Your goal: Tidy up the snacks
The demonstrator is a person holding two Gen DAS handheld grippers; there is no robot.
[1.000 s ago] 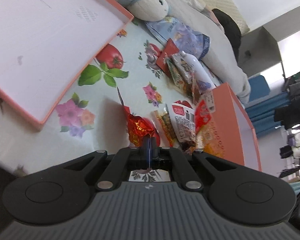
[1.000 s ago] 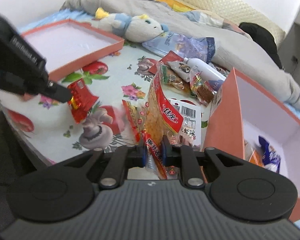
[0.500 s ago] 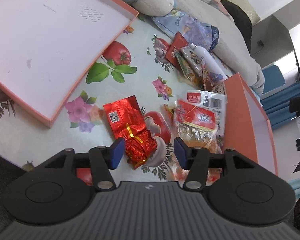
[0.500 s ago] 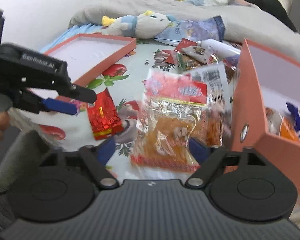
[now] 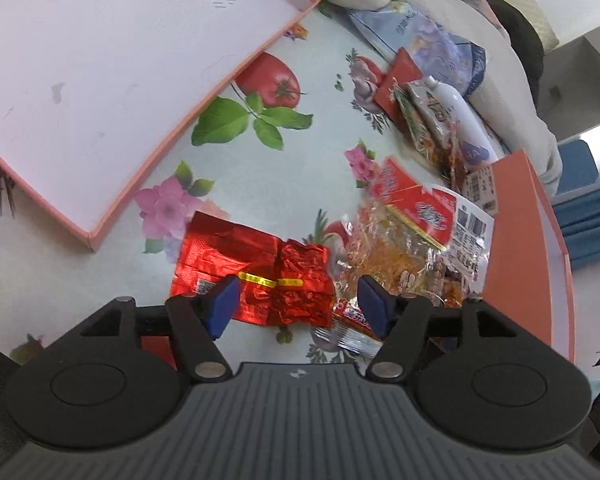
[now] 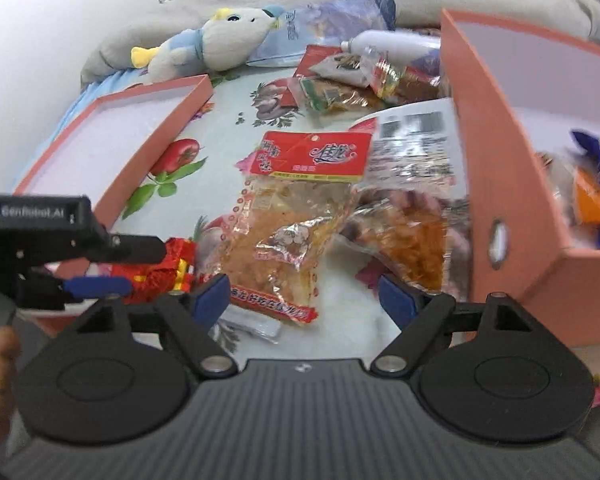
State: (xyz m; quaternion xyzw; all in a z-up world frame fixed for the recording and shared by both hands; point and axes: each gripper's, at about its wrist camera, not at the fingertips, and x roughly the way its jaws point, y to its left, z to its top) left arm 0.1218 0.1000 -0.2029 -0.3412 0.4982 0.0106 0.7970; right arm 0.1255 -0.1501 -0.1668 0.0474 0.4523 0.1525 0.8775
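A red foil packet (image 5: 256, 272) lies on the flowered tablecloth (image 5: 236, 168), partly between the fingers of my open left gripper (image 5: 296, 306); it also shows in the right wrist view (image 6: 160, 268). A clear snack bag with a red header (image 6: 296, 208) lies flat in front of my open right gripper (image 6: 306, 296); it also shows in the left wrist view (image 5: 404, 236). The orange box (image 6: 512, 200) at the right holds several snacks (image 6: 596, 184). My left gripper shows in the right wrist view (image 6: 100, 268), around the foil packet.
The orange box lid (image 5: 100, 72) lies open side up at the left. A pile of snack packets (image 6: 340, 80), a white bottle (image 6: 392, 42) and a plush toy (image 6: 216, 44) lie at the far side. A small wrapper (image 5: 348, 328) lies near the left fingers.
Both grippers were shut on their packets a second ago and have opened. The red foil packet and the snack bag now lie flat on the cloth. The left gripper has come closer over the foil packet.
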